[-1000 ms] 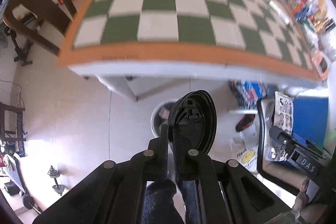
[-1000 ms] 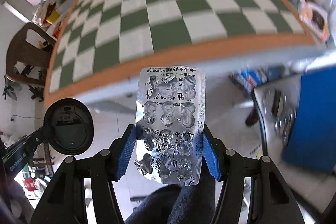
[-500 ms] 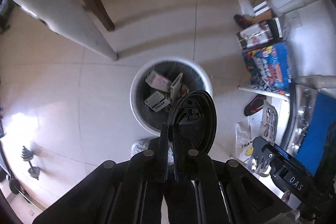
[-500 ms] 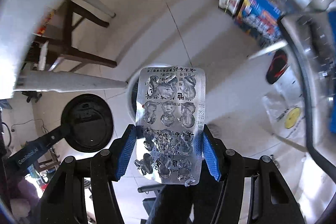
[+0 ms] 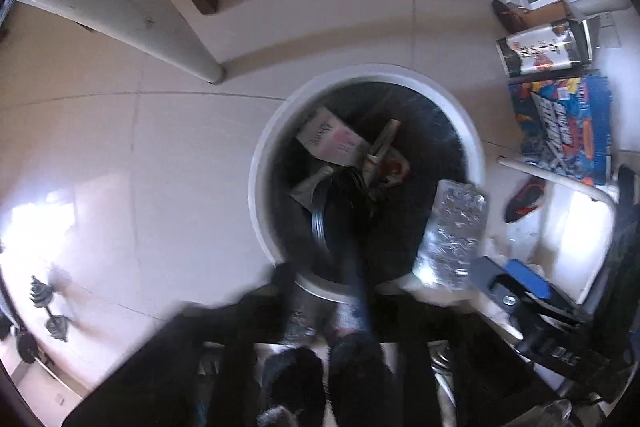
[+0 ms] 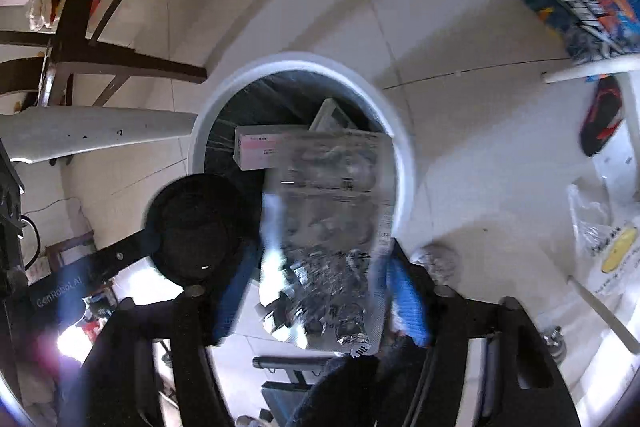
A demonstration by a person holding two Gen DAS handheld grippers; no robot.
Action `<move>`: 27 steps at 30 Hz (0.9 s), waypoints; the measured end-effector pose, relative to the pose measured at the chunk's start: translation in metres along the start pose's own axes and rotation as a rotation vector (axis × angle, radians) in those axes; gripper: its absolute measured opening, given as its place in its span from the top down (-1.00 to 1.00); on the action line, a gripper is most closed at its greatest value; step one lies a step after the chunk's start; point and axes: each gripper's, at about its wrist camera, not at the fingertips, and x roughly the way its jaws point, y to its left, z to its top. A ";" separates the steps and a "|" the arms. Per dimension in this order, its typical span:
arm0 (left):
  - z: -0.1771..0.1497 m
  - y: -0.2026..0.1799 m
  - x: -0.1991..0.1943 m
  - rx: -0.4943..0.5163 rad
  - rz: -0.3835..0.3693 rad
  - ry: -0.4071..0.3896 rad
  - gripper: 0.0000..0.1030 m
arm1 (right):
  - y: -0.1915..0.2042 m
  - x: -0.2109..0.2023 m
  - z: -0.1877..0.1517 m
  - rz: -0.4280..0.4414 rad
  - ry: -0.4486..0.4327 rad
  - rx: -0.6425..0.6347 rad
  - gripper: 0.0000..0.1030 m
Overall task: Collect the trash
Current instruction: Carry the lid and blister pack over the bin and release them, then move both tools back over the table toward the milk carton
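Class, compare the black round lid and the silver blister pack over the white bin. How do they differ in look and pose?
The black lid is round, dark and opaque; the blister pack is a rectangular, shiny silver sheet with crushed pockets. In the left wrist view the lid shows edge-on inside the rim of the bin, while the pack overlaps that rim on the right. Both are blurred, over the bin, between jaws that have just been opening.

Bin (image 5: 264, 163) mouth open above; table leg (image 5: 120, 31) beside, left.
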 end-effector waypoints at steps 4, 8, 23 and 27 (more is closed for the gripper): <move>-0.005 0.009 -0.009 -0.007 0.050 -0.049 -1.00 | 0.003 0.001 -0.002 -0.059 -0.027 -0.028 -1.00; -0.016 0.009 -0.018 0.022 0.113 -0.068 -1.00 | 0.011 -0.010 -0.009 -0.184 -0.065 -0.073 -1.00; -0.057 -0.010 -0.081 0.049 0.118 -0.143 -1.00 | 0.028 -0.086 -0.042 -0.288 -0.142 -0.107 -1.00; -0.076 -0.014 -0.118 0.039 0.112 -0.152 -1.00 | 0.038 -0.123 -0.056 -0.289 -0.157 -0.116 -1.00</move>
